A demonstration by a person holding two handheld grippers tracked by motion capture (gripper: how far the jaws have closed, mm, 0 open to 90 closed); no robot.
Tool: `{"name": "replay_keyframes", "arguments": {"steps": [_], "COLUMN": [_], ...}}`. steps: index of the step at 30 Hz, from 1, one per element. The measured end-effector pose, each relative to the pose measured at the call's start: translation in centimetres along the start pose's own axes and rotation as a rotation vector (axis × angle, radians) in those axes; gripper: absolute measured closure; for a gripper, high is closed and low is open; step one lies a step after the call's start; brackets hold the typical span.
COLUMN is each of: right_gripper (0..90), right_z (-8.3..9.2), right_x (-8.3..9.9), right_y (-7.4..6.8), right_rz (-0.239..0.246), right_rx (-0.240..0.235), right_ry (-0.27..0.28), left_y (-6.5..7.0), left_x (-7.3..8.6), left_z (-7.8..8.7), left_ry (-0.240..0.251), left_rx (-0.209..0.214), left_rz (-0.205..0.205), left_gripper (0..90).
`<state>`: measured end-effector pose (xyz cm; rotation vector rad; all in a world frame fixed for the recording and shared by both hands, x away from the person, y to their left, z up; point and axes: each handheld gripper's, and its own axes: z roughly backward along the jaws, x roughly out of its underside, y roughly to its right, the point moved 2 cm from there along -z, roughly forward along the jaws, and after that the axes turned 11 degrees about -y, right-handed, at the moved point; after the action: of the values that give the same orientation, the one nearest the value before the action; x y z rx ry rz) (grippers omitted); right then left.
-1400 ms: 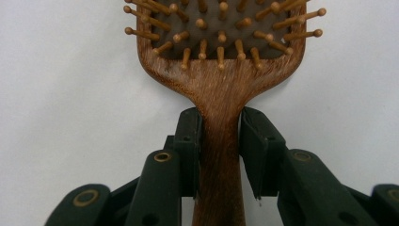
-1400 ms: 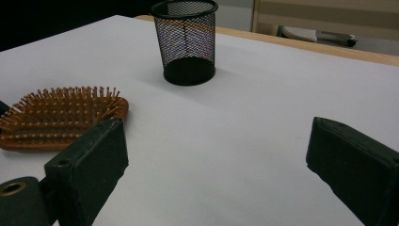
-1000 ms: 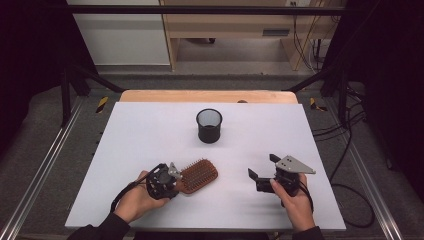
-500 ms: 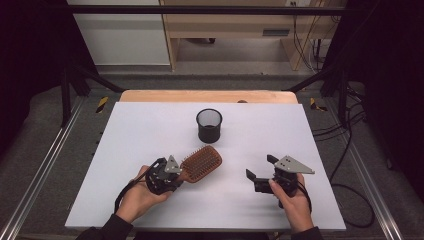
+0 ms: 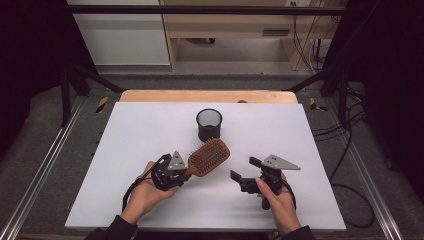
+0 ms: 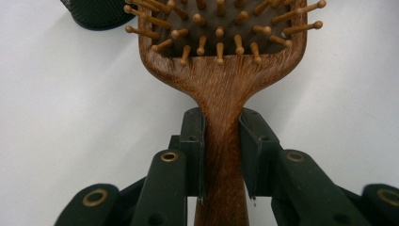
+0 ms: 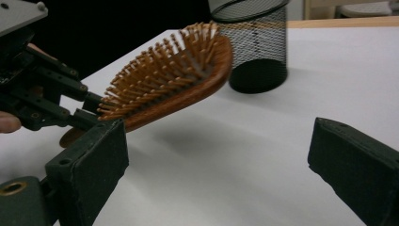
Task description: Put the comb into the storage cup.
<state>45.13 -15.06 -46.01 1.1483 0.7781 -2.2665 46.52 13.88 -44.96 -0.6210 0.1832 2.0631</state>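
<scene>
High view: left gripper [image 5: 186,172] clamps the wooden hairbrush [image 5: 209,156] by its handle, just before the mesh cup [image 5: 209,124]; right gripper [image 5: 245,170] gapes wide, empty.

1 wooden hairbrush [image 5: 209,156], 1 black mesh cup [image 5: 209,124], 2 grippers, 1 white table [image 5: 140,130]

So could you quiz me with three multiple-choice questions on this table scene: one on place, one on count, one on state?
1. Where is the mesh cup?
A. Beyond the hairbrush, mid-table
B. In the right tool
C. On the floor

2. How many cups are on the white table?
A. Three
B. One
C. Two

3. How is the hairbrush?
A. Flat on the table
B. Inside the cup
C. Lifted, handle clamped in the left tool

Answers:
1 A: the high view shows the cup standing past the brush.
2 B: a single cup stands there.
3 C: the jaws squeeze the handle, and a shadow lies beneath the head.
</scene>
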Motion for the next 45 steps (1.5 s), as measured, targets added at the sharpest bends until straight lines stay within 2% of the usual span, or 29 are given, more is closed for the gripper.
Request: {"name": "replay_keyframes", "arguments": {"steps": [5,8,13,22,26,29,36,45], "right_gripper": [4.8,4.5,4.9,4.7,4.8,4.8,5.1,4.5], "right_z": [-1.3,-2.1,-3.1,-3.9,-4.3,-4.6,-4.4,-4.0], "right_x": [0.1,0.2,0.0,-0.4,-0.6,-0.7,-0.9,-1.1], "right_y": [-1.1,-1.6,-2.2,-2.5,-2.6,-2.8,-2.7,-2.5], "right_rz": [-0.012,-0.024,-0.033,-0.043,-0.064,-0.060,-0.079,-0.079], "right_rx": [-0.059,-0.115,-0.151,-0.184,-0.201,-0.211,-0.227,-0.233], "right_ry": [-0.018,-0.038,-0.046,-0.040,-0.033,-0.039,-0.013,0.010], "left_y": [0.1,0.5,1.0,1.5,2.0,2.4,3.0,3.6], "left_x": [-0.2,-0.3,-0.5,-0.6,-0.8,-1.0,-1.2,-1.5], "left_z": [0.4,0.5,0.8,0.5,0.5,0.6,0.5,0.7], "left_ry": [0.029,0.040,0.059,0.059,0.071,0.077,0.088,0.096], "left_rx": [-0.004,-0.007,-0.007,0.007,0.005,0.006,0.007,0.005], "left_rz": [0.002,-0.004,-0.007,-0.015,-0.019,-0.023,-0.034,-0.051], "left_gripper": [72.9,72.9,72.9,72.9,72.9,72.9,72.9,72.9]}}
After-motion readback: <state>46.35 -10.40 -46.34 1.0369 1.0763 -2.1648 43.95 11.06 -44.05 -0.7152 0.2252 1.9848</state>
